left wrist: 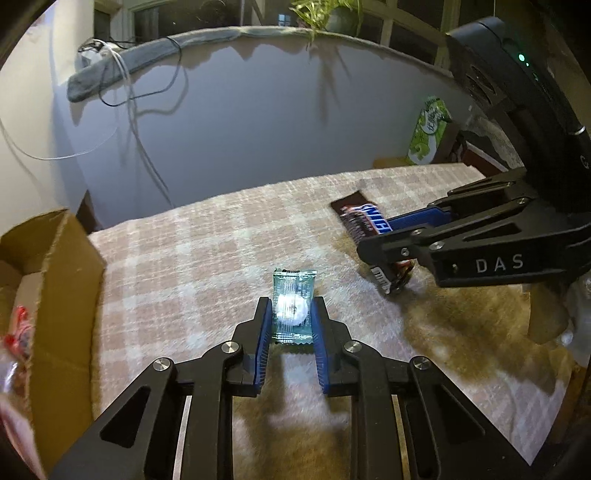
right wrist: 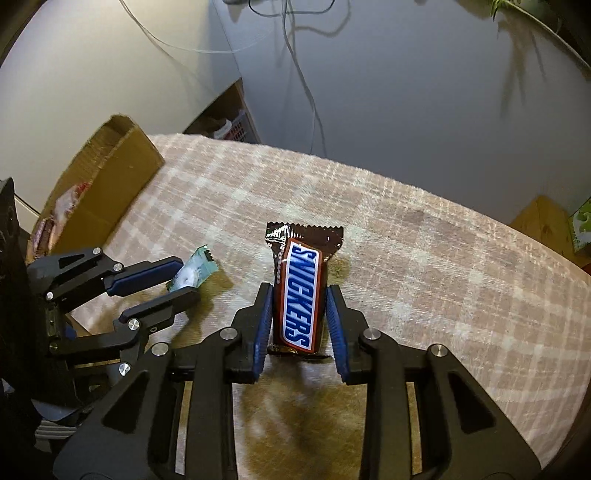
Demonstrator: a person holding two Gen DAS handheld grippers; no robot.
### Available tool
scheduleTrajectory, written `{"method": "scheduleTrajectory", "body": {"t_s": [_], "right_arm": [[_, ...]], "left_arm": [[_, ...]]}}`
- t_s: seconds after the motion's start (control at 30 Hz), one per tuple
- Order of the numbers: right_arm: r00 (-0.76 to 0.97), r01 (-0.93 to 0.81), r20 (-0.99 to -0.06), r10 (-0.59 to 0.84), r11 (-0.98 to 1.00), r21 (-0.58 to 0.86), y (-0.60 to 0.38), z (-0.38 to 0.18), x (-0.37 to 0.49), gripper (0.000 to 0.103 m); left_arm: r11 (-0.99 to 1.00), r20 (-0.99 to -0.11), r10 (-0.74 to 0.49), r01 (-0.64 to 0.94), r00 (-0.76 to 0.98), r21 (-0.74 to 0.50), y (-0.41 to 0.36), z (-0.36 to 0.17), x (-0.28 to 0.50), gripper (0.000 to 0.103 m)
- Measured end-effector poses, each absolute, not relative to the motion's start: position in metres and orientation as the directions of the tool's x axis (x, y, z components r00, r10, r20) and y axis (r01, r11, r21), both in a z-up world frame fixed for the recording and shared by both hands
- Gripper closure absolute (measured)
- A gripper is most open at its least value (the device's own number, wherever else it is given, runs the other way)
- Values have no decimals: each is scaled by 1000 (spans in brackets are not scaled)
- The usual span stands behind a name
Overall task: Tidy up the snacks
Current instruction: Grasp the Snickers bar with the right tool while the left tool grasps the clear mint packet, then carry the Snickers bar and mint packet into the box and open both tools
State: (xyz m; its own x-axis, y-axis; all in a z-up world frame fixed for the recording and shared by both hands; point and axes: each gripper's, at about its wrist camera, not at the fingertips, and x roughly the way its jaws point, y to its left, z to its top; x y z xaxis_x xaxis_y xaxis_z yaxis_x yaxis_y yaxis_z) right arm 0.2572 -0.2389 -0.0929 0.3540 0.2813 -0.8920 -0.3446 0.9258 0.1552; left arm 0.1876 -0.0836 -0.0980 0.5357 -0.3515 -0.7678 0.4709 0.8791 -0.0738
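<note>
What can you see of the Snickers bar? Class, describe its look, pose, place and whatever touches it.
The Snickers bar is a small bar in a glossy brown wrapper with crimped, zigzag ends and blue lettering on a white, red-edged panel. It sits between the blue pads of the right gripper, whose jaws close on its long sides, its far end pointing away over the checked tablecloth. The left wrist view shows it tilted, one end raised off the cloth.

Checked tablecloth (left wrist: 207,251) covers the table. Grey cloth strip (left wrist: 147,55) on the ledge at 11 o'clock, black cable (left wrist: 173,74) draped over it. Potted plant (left wrist: 332,14) at 12. Green carton (left wrist: 430,133) at 2.
</note>
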Motion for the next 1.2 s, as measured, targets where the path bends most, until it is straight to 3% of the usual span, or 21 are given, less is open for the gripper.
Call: {"method": "scheduleTrajectory", "body": {"t_s": [0.6, 1.2], "right_arm": [[485, -474, -779, 397, 868, 147, -164, -20, 223, 73], [417, -618, -746, 518, 764, 185, -46, -16, 223, 73]], "left_arm": [[942, -655, -292, 327, 697, -73, -4, -39, 146, 83], [989, -608, -142, 132, 781, -62, 95, -23, 128, 83]]}}
